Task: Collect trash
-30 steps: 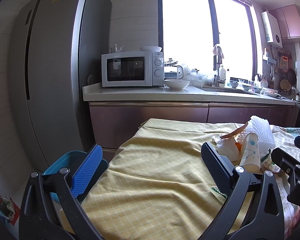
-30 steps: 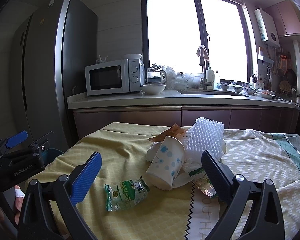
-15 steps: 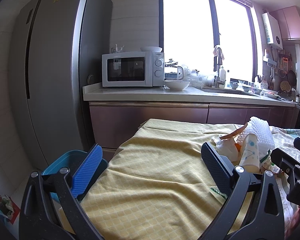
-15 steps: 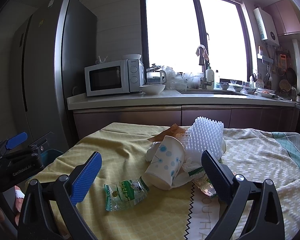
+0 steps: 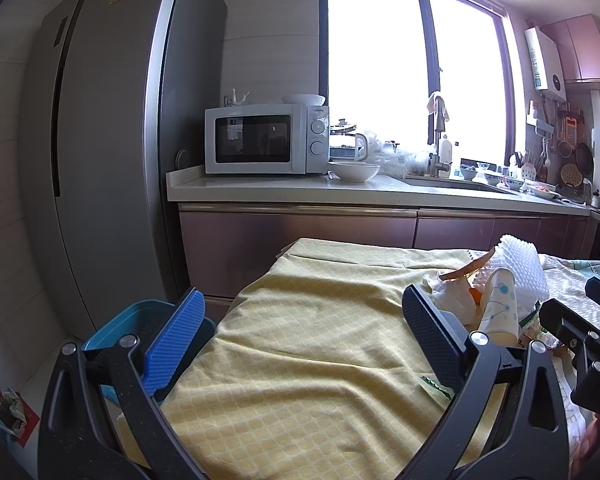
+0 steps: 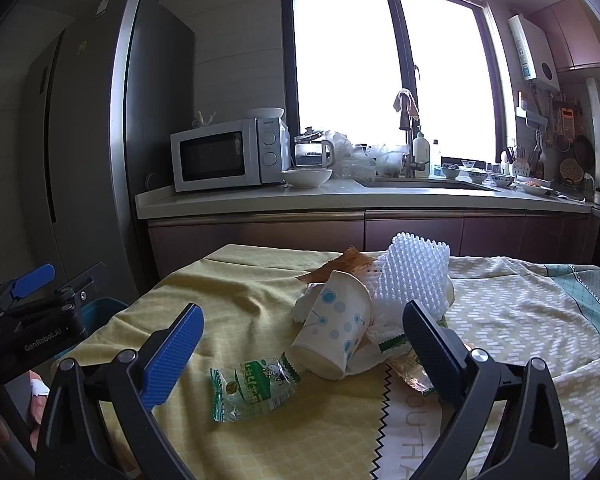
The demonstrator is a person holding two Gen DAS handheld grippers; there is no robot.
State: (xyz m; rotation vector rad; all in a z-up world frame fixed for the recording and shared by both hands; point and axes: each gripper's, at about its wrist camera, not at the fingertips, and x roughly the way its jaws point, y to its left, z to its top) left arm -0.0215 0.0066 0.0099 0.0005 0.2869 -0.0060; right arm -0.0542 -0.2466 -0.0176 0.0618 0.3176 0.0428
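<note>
Trash lay heaped on the yellow cloth (image 6: pixel 260 292): a dotted paper cup (image 6: pixel 332 336) on its side, with a green wrapper (image 6: pixel 252 386) just beside it and white spiky foam (image 6: pixel 414 276) behind. Crumpled scraps under the cup were hard to identify, perhaps tissue. Both left tongs (image 5: pixel 300 340) and right tongs (image 6: pixel 300 354) stood wide apart, holding nothing.

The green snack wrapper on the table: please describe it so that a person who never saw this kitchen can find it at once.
Start from the table with the yellow cloth in front of the kitchen counter. A pile of trash lies near its middle, around a tipped paper cup with blue dots. The green snack wrapper lies flat and alone, nearer the camera and left of that cup; it is clear plastic with green print, the only piece apart from the pile.
</note>
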